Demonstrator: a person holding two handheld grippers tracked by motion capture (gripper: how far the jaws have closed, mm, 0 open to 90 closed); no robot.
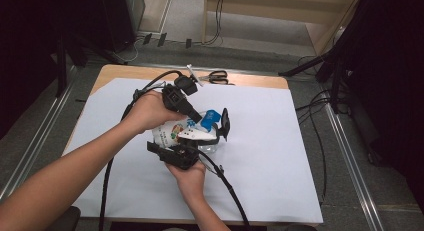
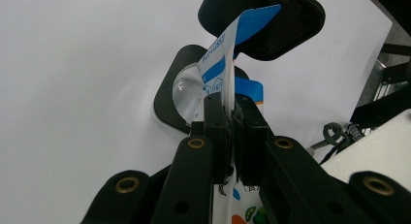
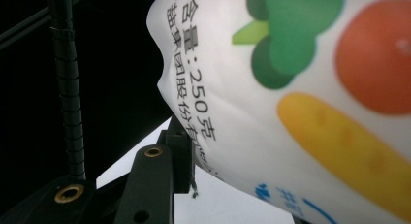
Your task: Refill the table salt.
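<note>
A white pouch [image 1: 172, 131] printed with vegetables and a blue top hangs above the white sheet between both hands. My left gripper [image 1: 192, 122] comes in from the upper left, shut on the pouch's top edge. In the left gripper view its jaws [image 2: 231, 105] pinch the thin sealed strip of the pouch [image 2: 220, 54]. My right gripper [image 1: 217, 136] reaches in from below, with its jaws around the pouch's full body. In the right gripper view the pouch [image 3: 291, 88] bulges close up. One finger [image 3: 180, 153] rests against its side, and the pouch hides the other.
Scissors [image 1: 216, 77] lie at the table's far edge. The white sheet [image 1: 280, 156] covers most of the wooden table [image 1: 120, 71]. Cables trail from both grippers toward the near edge. Dark stands and floor cables surround the table. A clear rounded thing [image 2: 186, 86] sits below the pouch.
</note>
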